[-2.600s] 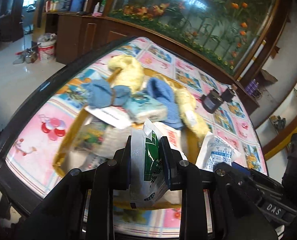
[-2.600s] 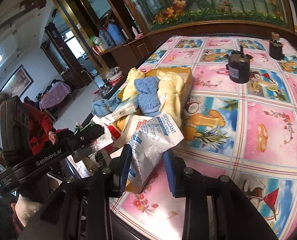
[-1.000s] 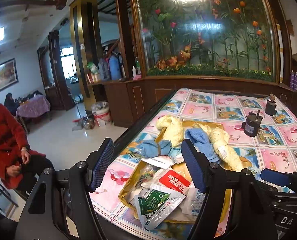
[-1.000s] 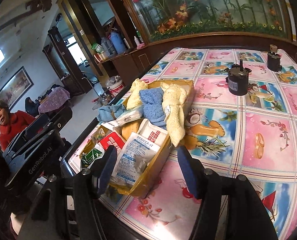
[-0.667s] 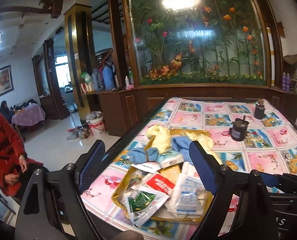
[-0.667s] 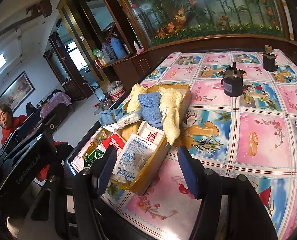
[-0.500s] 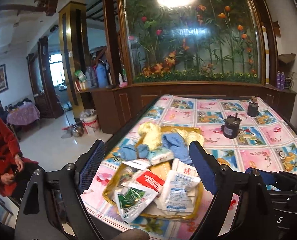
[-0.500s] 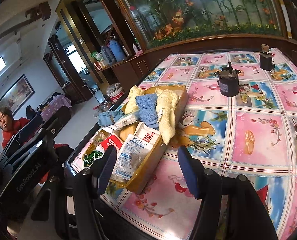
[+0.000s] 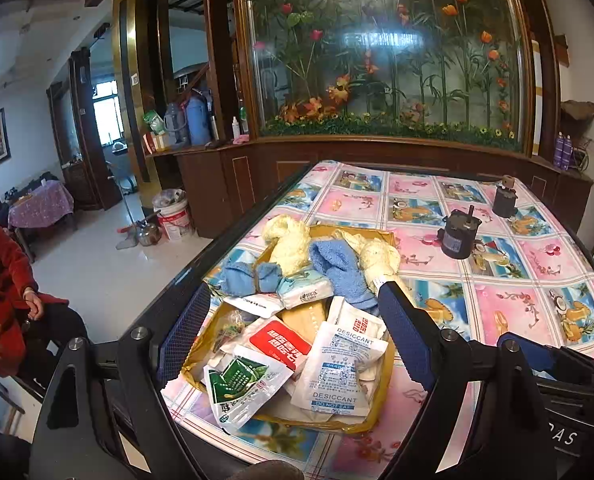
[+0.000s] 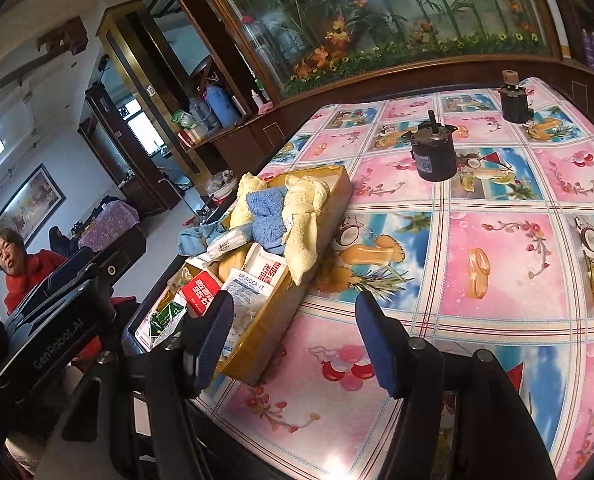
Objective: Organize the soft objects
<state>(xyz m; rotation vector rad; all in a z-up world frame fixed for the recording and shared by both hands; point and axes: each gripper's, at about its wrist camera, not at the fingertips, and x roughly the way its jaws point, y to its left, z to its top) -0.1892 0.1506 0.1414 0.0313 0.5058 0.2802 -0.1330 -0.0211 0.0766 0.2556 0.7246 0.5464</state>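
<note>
A yellow cardboard tray (image 9: 381,396) on the table holds soft things: yellow towels (image 9: 289,244), a blue towel (image 9: 339,270), a blue sock bundle (image 9: 245,278), a tissue pack (image 9: 307,289), white desiccant bags (image 9: 337,372), a red packet (image 9: 279,342) and a green-printed bag (image 9: 245,384). The tray also shows in the right wrist view (image 10: 281,312). My left gripper (image 9: 293,344) is open and empty, held back above the tray's near end. My right gripper (image 10: 297,344) is open and empty, above the table just right of the tray.
Two black motor-like cylinders (image 10: 433,156) (image 10: 515,98) stand on the patterned tablecloth (image 10: 497,280) beyond the tray. The table's dark left edge (image 9: 201,264) runs beside the tray. A person in red (image 10: 17,268) sits at the left. A wooden cabinet (image 9: 377,152) stands behind.
Both grippers let go of their bags, the green-printed bag and a desiccant bag, which now lie on the tray. Both opened wide and drew back and up from the tray.
</note>
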